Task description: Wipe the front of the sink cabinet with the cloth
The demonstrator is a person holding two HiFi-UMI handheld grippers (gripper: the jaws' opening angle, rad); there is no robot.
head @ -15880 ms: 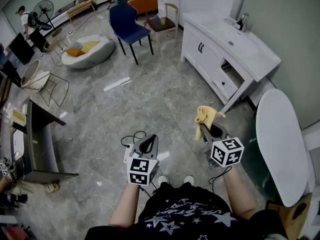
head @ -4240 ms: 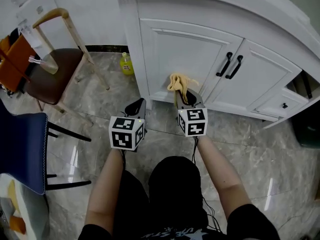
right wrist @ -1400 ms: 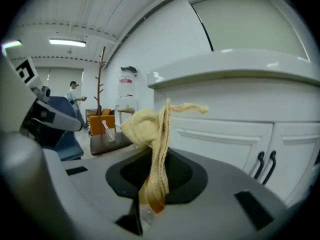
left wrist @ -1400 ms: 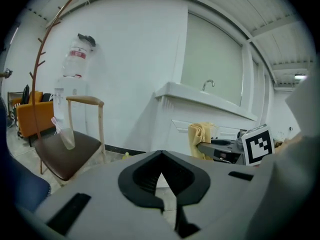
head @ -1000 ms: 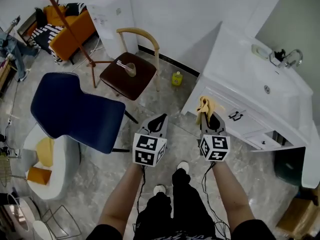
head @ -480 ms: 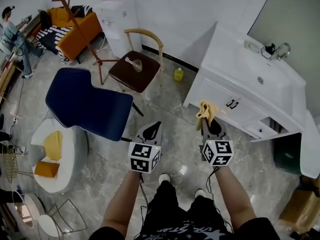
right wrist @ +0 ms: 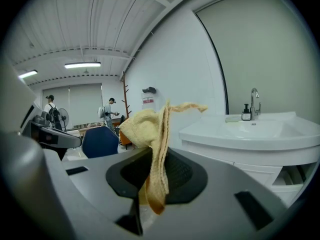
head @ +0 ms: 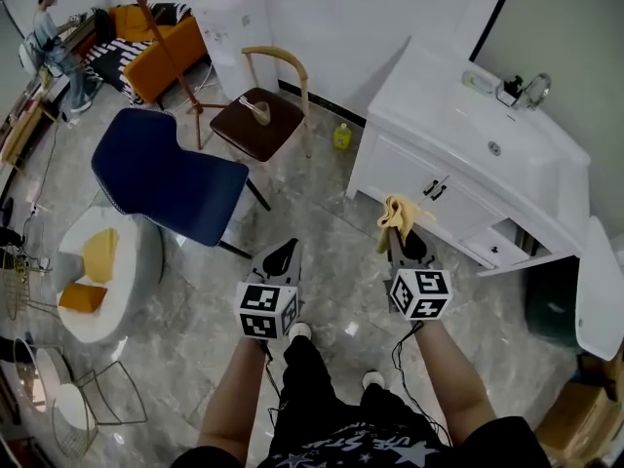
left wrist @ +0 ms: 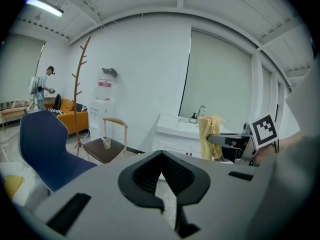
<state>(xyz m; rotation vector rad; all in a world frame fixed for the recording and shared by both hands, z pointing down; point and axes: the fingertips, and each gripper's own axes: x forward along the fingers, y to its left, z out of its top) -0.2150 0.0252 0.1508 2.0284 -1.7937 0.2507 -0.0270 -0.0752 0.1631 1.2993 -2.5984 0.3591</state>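
Nearest the onlooker, both forearms reach forward, level, side by side and well apart.

- Left gripper [head: 284, 253]: points to 12 o'clock. Its jaws are closed together with nothing between them.
- Right gripper [head: 400, 234]: points to 12 o'clock. Its jaws are clamped on the cloth [head: 398, 213], which is yellow and bunched. It stands up above the jaw tips, and a tail droops down between them.
- Grey stone floor [head: 322, 213]: open ahead of both grippers as far as the cabinet.
- Sink cabinet [head: 405, 175]: white, at 1 o'clock, apart from the cloth. Its two doors with dark handles are shut. A drawer [head: 507, 253] at its right end appears pulled out.
- Blue chair [head: 161, 178]: at 10 o'clock, on the left gripper's side.
- Wooden chair [head: 263, 115]: at 11 o'clock, beyond the blue one.
- Yellow bottle [head: 341, 137]: on the floor at 12 o'clock, just beside the cabinet's left corner.
- Faucet [head: 531, 88]: at the basin's far edge, 2 o'clock.
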